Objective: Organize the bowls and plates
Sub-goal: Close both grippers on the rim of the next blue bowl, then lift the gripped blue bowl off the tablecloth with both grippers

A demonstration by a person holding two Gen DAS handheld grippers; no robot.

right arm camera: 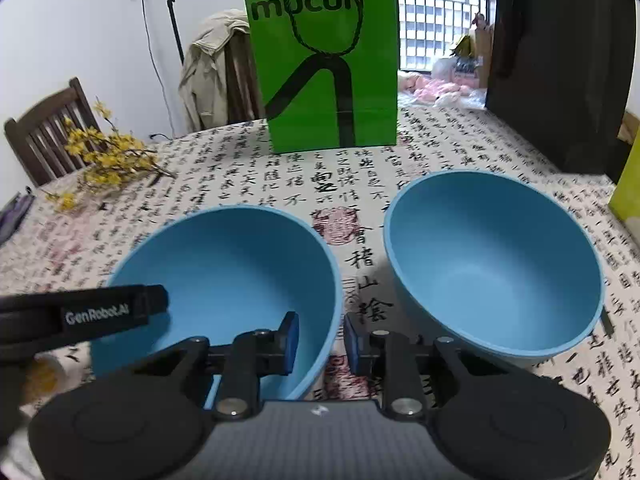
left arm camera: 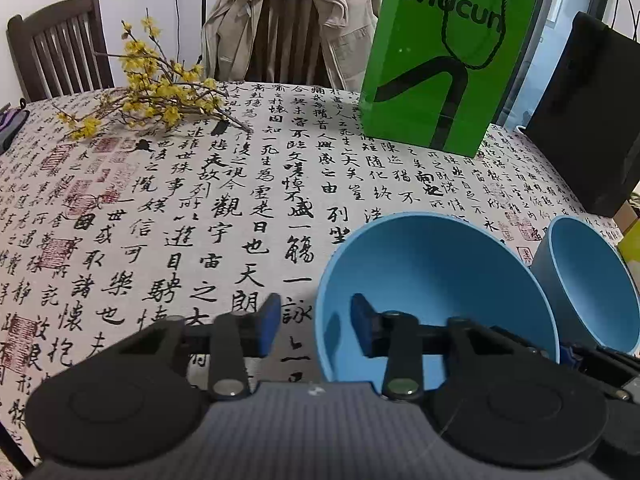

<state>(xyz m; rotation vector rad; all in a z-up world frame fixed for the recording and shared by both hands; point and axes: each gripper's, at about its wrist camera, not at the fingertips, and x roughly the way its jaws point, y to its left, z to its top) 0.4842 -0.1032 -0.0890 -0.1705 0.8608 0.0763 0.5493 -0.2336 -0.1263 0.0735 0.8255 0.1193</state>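
Left wrist view: the left gripper [left arm camera: 316,322] straddles the left wall of the near bowl [left arm camera: 432,276], jaws narrow, not visibly pinching it; the far bowl [left arm camera: 596,280] sits beside it on the bench [left arm camera: 160,220]. Right wrist view: the right gripper [right arm camera: 320,340] straddles that near bowl's [right arm camera: 224,272] right wall, jaws narrow, contact unclear. Both bowls stand upright, mouths up, no long axis. Grip both walls firmly, lift level.

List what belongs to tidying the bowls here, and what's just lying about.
Job:
left blue bowl
right blue bowl

Lying about:
green paper bag
yellow flower branch
black bag
jacket over a chair
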